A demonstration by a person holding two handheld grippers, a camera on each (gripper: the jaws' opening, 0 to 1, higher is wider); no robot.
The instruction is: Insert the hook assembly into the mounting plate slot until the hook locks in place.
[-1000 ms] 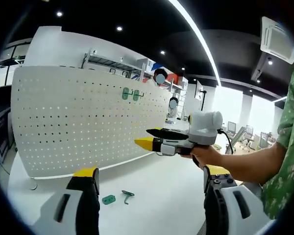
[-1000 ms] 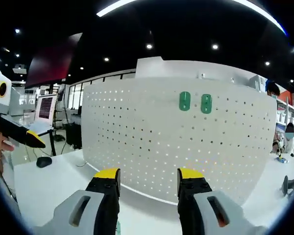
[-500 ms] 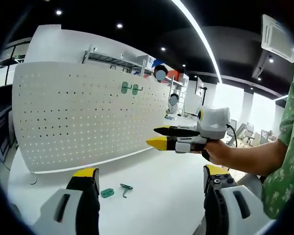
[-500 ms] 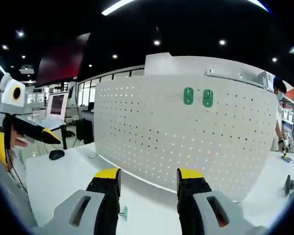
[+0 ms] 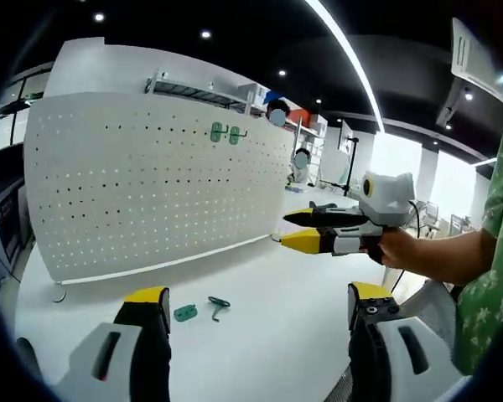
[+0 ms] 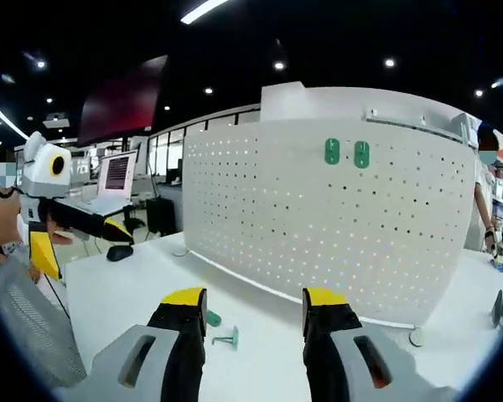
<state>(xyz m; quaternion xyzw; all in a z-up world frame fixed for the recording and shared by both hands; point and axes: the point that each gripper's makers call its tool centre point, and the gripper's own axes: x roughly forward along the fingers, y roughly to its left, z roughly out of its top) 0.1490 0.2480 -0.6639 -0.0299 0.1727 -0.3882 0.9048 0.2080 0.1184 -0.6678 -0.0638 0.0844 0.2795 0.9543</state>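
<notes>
A: Where do the loose parts lie?

B: On the white table; the green mounting plate sits just beside the hook, a little ahead of the left gripper, nearer its left jaw; in the right gripper view the hook lies between the right gripper jaws' tips, near the left one.

A: And the claws?

B: Both spread wide, holding nothing; the pegboard stands far behind, two green plates high on it.
</notes>
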